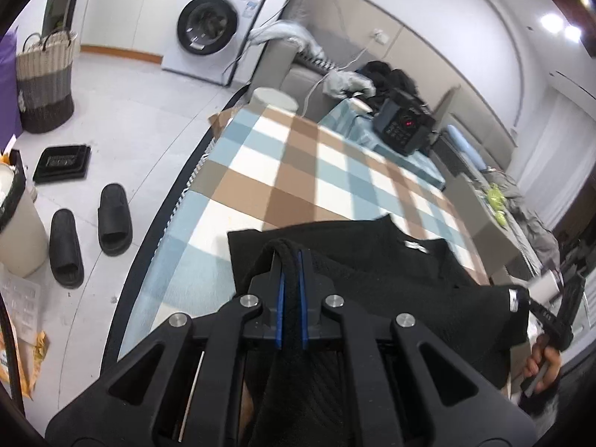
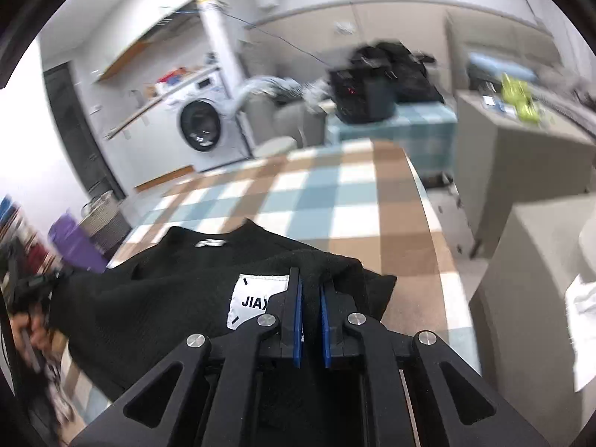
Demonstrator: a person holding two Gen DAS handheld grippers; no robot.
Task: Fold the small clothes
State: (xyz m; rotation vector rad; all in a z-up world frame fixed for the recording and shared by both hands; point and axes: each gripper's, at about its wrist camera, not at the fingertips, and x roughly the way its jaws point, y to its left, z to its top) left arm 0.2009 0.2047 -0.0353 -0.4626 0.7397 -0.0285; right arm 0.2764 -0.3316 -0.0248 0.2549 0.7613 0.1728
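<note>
Two tongs pinch one black garment (image 1: pixel 391 272): the left tongs (image 1: pixel 291 260) clamp its rolled edge, the right tongs (image 2: pixel 310 279) its hem beside a white label (image 2: pixel 257 301), above the checked tabletop (image 1: pixel 298 164).

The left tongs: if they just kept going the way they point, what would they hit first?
Probably the black garment the left tongs are already shut on, then the checked tablecloth beyond; depth is hard to judge.

tool (image 1: pixel 292 257) – black frame | blue pads (image 1: pixel 282 298) | silver screws (image 1: pixel 249 301)
</note>
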